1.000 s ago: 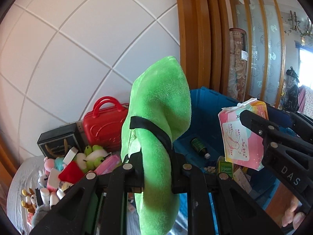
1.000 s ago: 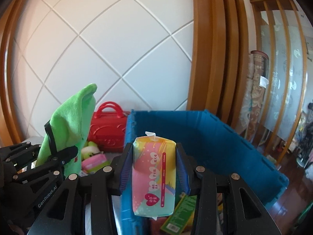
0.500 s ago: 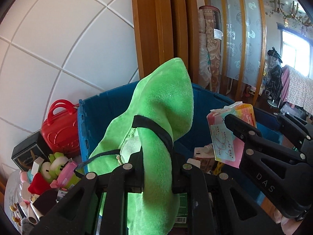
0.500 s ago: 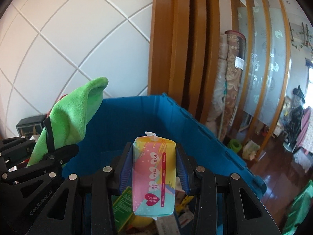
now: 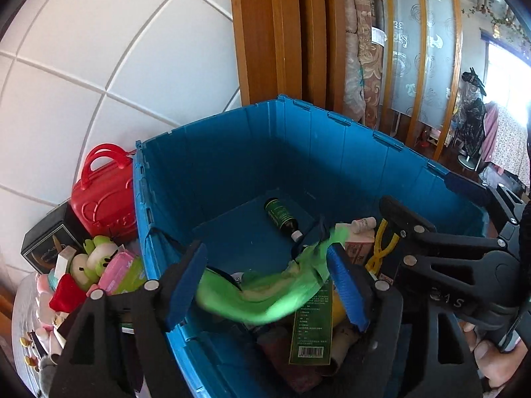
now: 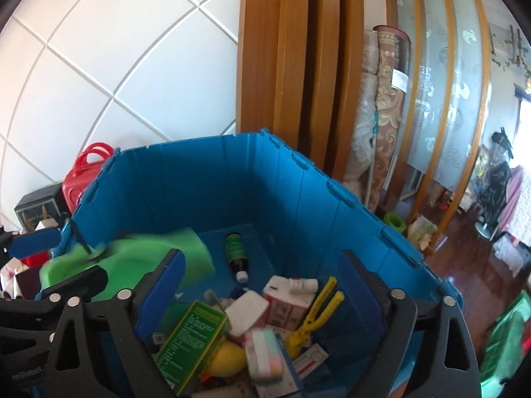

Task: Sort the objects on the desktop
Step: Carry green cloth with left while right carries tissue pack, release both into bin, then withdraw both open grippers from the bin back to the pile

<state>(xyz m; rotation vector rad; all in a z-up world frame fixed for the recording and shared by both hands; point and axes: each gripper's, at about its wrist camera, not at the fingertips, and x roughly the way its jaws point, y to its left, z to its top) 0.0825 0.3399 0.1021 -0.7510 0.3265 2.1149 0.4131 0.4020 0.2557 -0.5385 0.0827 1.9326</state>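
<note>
One blue bin [image 6: 298, 199] holds one green plush [image 5: 265, 298], one pastel packet [image 6: 265, 355].

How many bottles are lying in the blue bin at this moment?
2: a dark green glass bottle on the bare floor toward the far wall of the blue plastic bin, and a small white bottle atop the pink carton. Clutter may hide more.

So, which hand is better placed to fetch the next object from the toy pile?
Left, probably. The left tongs are open, and the toy pile lies just beside them, outside the blue bin; the right tongs hang farther across it.
</note>
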